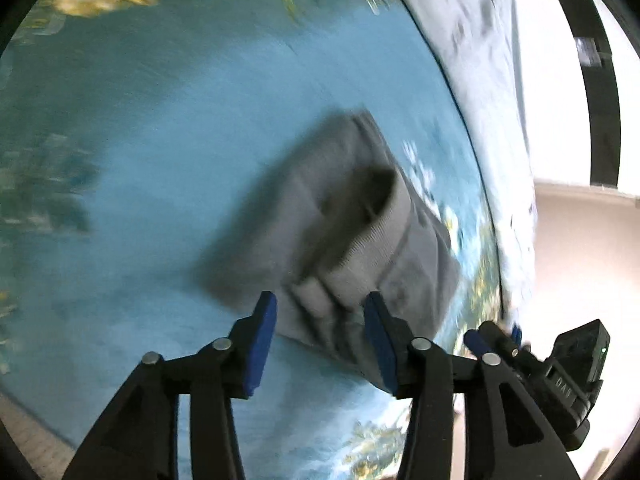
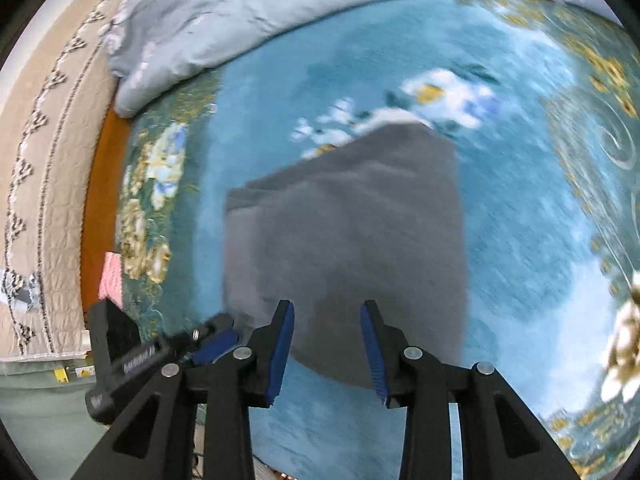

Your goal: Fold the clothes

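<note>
A wide teal plush blanket with gold and white flower print (image 2: 520, 208) covers the bed and fills both wrist views, its pile soft and short. At its far edge, beyond the garment in the right wrist view, lies a rumpled pale grey-blue quilt with faint flowers (image 2: 192, 28), smooth and puffy.

On the blanket's plain middle rests the folded grey knit garment (image 2: 348, 232), a thick, roughly rectangular bundle with matte, slightly fuzzy cloth. In the left wrist view the same garment (image 1: 340, 232) shows a ribbed band curling over a dark opening, with stacked fold edges at its near end.

The left gripper (image 1: 320, 336), black arms with blue ribbed pads, stands with its jaws apart over the garment's near edge; the cloth shows between the pads, unpinched. The right gripper (image 2: 326, 344) is likewise parted, at a moderate gap, just above the garment's near edge, gripping nothing. Motion blur softens both views.
</note>
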`<state>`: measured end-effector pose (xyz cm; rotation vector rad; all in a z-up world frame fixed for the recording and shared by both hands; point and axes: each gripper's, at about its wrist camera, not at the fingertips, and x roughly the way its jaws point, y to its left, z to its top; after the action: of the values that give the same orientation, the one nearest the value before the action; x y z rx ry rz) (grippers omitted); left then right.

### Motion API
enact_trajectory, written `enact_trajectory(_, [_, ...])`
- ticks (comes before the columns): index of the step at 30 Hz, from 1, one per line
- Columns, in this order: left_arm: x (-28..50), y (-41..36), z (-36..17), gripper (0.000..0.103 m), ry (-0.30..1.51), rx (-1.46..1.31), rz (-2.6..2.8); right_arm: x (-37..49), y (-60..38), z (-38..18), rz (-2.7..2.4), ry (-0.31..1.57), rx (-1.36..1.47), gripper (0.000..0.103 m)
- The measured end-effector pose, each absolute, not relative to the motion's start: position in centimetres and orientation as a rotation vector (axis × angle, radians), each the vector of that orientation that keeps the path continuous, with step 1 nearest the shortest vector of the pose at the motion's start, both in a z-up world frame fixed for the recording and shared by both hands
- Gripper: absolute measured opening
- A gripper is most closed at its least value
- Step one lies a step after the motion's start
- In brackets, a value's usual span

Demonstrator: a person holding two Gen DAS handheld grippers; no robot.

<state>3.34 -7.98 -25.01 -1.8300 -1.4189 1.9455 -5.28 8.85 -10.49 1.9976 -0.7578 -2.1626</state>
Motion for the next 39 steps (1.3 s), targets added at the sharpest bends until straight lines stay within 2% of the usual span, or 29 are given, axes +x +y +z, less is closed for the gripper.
enact_trajectory(3, [2.7,-6.4,-26.9,0.049,-1.465,-1.875,1.871,-3.8,10.0,-11.1,-2.152,-0.785,2.025,0.038])
enact_trajectory(6, [2.9,-6.4,-28.3,0.05,-1.634,-1.833,1.814,-2.9,11.3,-11.5,-2.149,-0.817,2.034,0.038])
enact_trajectory(9, [2.9,-6.6,-28.9,0.057,-1.794,-1.765,1.783,-2.7,12.4,-11.7,-2.152,-0.837,2.04,0.038])
enact_trajectory(13, [2.7,-6.3,-29.0,0.057,-1.849,-1.769,1.782,-2.9,13.4,-11.6,-2.161,-0.853,2.032,0.038])
enact_trajectory(15, [2.5,-6.0,-28.3,0.056,-1.823,-1.786,1.819,-3.0,13.8,-11.6,-2.162,-0.858,2.031,0.038])
enact_trajectory(17, [2.2,-5.6,-27.6,0.051,-1.784,-1.825,1.865,-3.0,14.0,-11.7,-2.158,-0.864,2.032,0.038])
enact_trajectory(19, [2.0,-5.3,-27.4,0.034,-1.77,-1.862,1.884,-2.8,14.2,-11.7,-2.156,-0.873,2.032,0.038])
enact_trajectory(22, [1.7,-4.8,-26.1,0.019,-1.7,-1.872,1.965,-2.7,14.3,-11.8,-2.151,-0.881,2.031,0.038])
enact_trajectory(25, [0.9,-3.6,-21.9,0.017,-1.429,-1.758,2.132,-2.7,14.6,-12.0,-2.153,-0.888,2.034,0.038])
enact_trajectory(27, [0.9,-3.0,-18.4,0.017,-1.285,-1.58,2.194,-2.8,14.8,-12.0,-2.154,-0.902,2.029,0.038])
enact_trajectory(28, [1.4,-3.3,-17.1,0.016,-1.278,-1.493,2.201,-2.9,14.8,-12.0,-2.156,-0.902,2.026,0.038])
enact_trajectory(32, [2.8,-6.3,-19.0,0.017,-1.387,-1.516,2.258,-3.1,14.6,-12.2,-2.151,-0.895,2.029,0.038])
enact_trajectory(36, [4.0,-8.0,-24.9,0.017,-1.519,-1.739,2.19,-3.3,13.8,-12.3,-2.143,-0.879,2.023,0.038])
enact_trajectory(39, [4.0,-7.9,-24.8,0.017,-1.504,-1.728,2.205,-3.6,13.3,-12.4,-2.14,-0.865,2.017,0.038])
